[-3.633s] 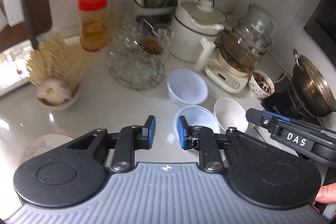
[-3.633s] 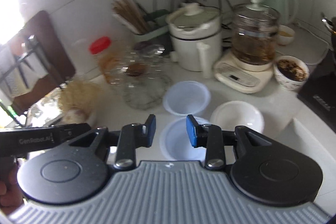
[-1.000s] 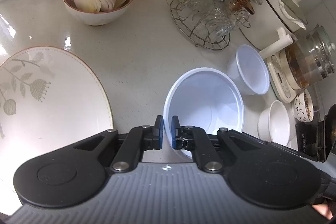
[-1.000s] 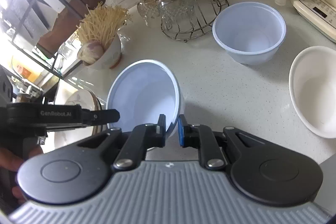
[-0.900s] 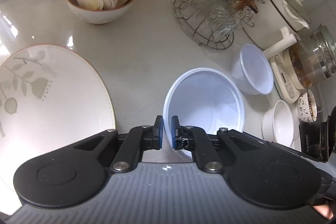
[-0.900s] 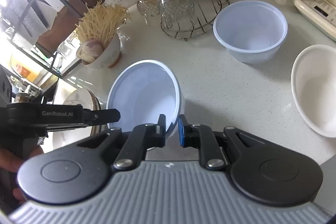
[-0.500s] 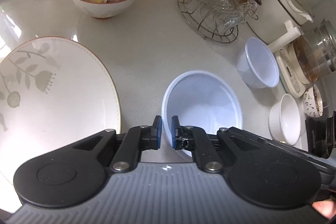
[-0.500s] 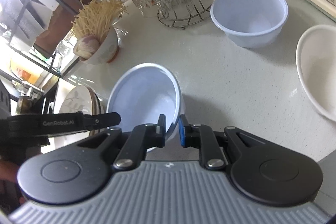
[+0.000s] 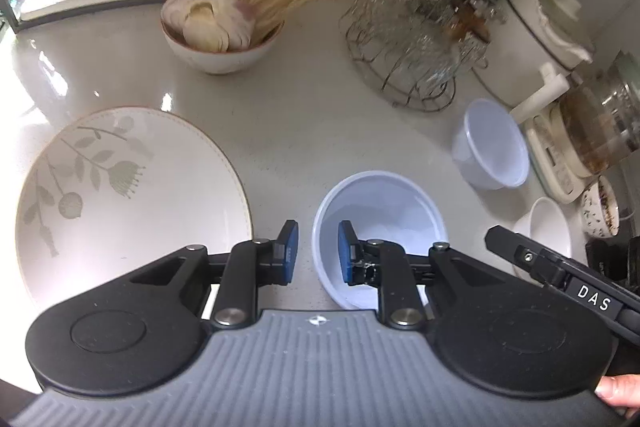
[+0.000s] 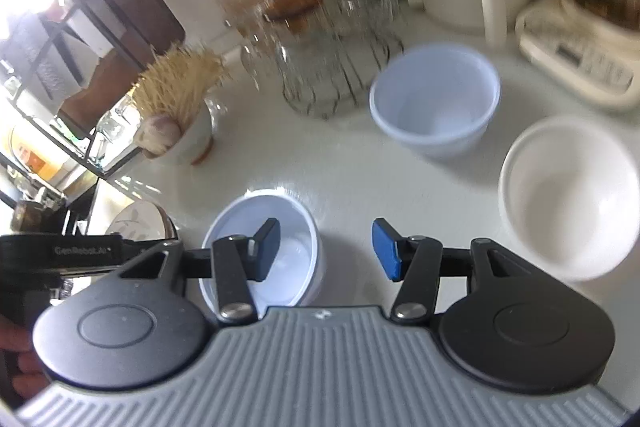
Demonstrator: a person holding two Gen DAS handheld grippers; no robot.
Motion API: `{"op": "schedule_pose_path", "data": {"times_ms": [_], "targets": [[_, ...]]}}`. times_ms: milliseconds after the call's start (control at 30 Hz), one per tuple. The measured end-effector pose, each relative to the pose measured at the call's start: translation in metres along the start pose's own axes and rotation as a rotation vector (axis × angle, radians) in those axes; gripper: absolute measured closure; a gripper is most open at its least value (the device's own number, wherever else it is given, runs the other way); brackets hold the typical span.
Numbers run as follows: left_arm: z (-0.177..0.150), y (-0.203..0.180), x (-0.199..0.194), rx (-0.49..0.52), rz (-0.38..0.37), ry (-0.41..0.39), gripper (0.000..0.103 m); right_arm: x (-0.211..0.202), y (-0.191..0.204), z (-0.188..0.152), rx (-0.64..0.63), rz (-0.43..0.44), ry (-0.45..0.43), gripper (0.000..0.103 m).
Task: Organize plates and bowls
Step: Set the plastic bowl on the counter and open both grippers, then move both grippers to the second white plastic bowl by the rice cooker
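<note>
Two tongs had just let go of one bowl (image 9: 380, 223), a pale blue plastic one that stood upright on the table (image 9: 304, 115), right of the plate (image 9: 128, 195) and apart from it. The left tongs (image 9: 314, 251) had just been opening: a narrow gap showed between the pads, the bowl's left rim stood in that gap, and neither pad pressed it. The right tongs (image 10: 326, 253) had been opening too, much wider; their left finger hung over the bowl's mouth while the right one stood clear over bare table, with nothing gripped.

From the left tongs the bowl lay straight ahead and slightly right. From the right tongs it lay ahead and to the left. A round bowl has no long axis, so the rim could be taken from any side.

A second blue bowl (image 10: 436, 103) stood farther back, near the wire rack of glasses (image 9: 416, 43), and a white bowl (image 10: 568, 199) stood to the right of it. I judged these the likely next pieces, and both lay nearer the right hand. Behind the plate sat a bowl of garlic and noodles (image 9: 220, 27), which seemed no part of the sorting.
</note>
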State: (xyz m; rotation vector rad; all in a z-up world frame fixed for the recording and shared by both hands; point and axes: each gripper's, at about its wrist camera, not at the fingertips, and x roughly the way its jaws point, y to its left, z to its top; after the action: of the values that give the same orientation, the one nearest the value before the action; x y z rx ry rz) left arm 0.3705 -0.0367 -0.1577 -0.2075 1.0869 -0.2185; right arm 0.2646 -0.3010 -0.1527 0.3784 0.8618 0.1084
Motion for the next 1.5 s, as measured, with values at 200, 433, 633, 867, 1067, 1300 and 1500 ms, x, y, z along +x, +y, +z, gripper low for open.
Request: {"op": "schedule_pose_path", "data": {"times_ms": [200, 433, 633, 867, 1067, 1300, 1500], "targets": [[0.004, -0.008, -0.034, 0.035, -0.025, -0.071, 0.079, -0.029, 0.013, 0.005, -0.03, -0.004, -0.073, 0.049], [0.006, -0.02, -0.077, 0.1, -0.078, -0.144, 0.079, -0.064, 0.035, 0.003, -0.046, -0.029, -0.16, 0.049], [0.0, -0.028, -0.11, 0.168, -0.092, -0.209, 0.077, -0.094, 0.054, -0.001, -0.039, -0.057, -0.236, 0.049], [-0.01, -0.026, -0.133, 0.213, -0.136, -0.235, 0.073, -0.113, 0.069, -0.014, -0.043, -0.097, -0.251, 0.049], [-0.026, -0.026, -0.144, 0.26, -0.165, -0.243, 0.073, -0.131, 0.076, -0.035, -0.014, -0.132, -0.274, 0.049], [-0.047, -0.029, -0.153, 0.312, -0.198, -0.215, 0.073, -0.147, 0.086, -0.064, 0.018, -0.177, -0.282, 0.049], [-0.067, -0.037, -0.155, 0.384, -0.234, -0.196, 0.073, -0.161, 0.085, -0.082, 0.06, -0.218, -0.296, 0.05]]}}
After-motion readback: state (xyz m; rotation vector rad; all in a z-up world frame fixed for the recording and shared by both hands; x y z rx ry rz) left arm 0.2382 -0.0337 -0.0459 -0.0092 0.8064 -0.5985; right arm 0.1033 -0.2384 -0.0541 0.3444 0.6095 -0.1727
